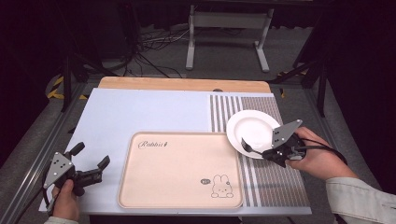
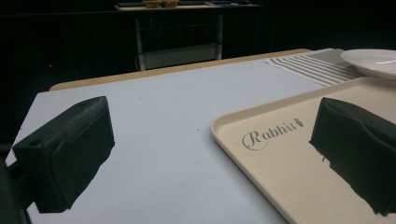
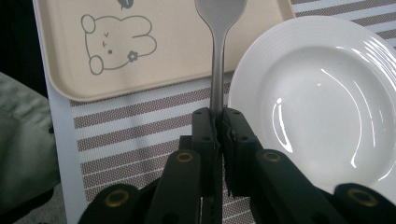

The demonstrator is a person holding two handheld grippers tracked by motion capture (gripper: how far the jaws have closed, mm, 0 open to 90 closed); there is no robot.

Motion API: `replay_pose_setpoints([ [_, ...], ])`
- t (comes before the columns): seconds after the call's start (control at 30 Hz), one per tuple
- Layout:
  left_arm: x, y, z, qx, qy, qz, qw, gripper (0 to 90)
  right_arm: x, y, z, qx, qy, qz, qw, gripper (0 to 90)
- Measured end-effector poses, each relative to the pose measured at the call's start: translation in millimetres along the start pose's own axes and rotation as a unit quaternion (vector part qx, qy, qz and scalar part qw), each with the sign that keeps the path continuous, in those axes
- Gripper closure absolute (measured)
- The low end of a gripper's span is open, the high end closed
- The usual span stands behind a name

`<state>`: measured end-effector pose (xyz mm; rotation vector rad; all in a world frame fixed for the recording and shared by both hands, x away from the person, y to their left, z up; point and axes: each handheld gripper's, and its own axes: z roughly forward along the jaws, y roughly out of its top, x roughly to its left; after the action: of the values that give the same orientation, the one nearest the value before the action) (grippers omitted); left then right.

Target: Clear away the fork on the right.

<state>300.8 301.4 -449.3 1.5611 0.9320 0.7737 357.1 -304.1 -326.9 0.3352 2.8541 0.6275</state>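
Note:
My right gripper is shut on the handle of a metal fork, which it holds over the near left rim of a white plate. The right gripper view has the jaws clamped on the fork, whose head points toward the beige rabbit tray, with the plate to the right. My left gripper stands open over the pale mat, left of the tray. Nothing lies between its jaws, and the tray's corner sits under the right one.
The plate rests on a striped placemat to the right of the tray. A pale blue mat covers the remaining tabletop, with the wooden edge behind it. Beyond the table stand a metal frame and floor cables.

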Motion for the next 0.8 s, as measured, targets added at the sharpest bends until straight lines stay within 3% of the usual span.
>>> replay_pose_setpoints([
  [0.17,0.1,0.0,0.0,-0.001,0.001,-0.001,1.0000,0.3,1.5,3.5,-0.6,-0.013,-0.004,0.025,0.9996,84.9],
  [0.2,0.2,0.1,-0.1,0.000,0.000,0.000,1.0000,0.3,2.2,5.6,0.1,-0.015,0.000,0.043,0.9990,84.9],
  [0.3,0.2,0.3,-0.3,0.000,0.000,0.000,1.0000,0.3,2.9,7.6,1.8,-0.018,0.002,0.051,0.9985,84.9],
  [0.47,0.5,0.3,-0.5,0.000,0.000,-0.001,1.0000,0.3,5.1,16.6,4.4,-0.026,0.010,0.095,0.9951,84.9],
  [0.57,0.5,0.2,-0.3,0.000,-0.001,-0.001,1.0000,0.3,7.8,24.1,4.6,-0.027,0.009,0.099,0.9947,85.0],
  [0.8,0.5,0.3,-0.4,0.000,0.000,-0.001,1.0000,0.3,13.9,41.7,8.3,-0.030,0.002,0.139,0.9898,85.0],
])
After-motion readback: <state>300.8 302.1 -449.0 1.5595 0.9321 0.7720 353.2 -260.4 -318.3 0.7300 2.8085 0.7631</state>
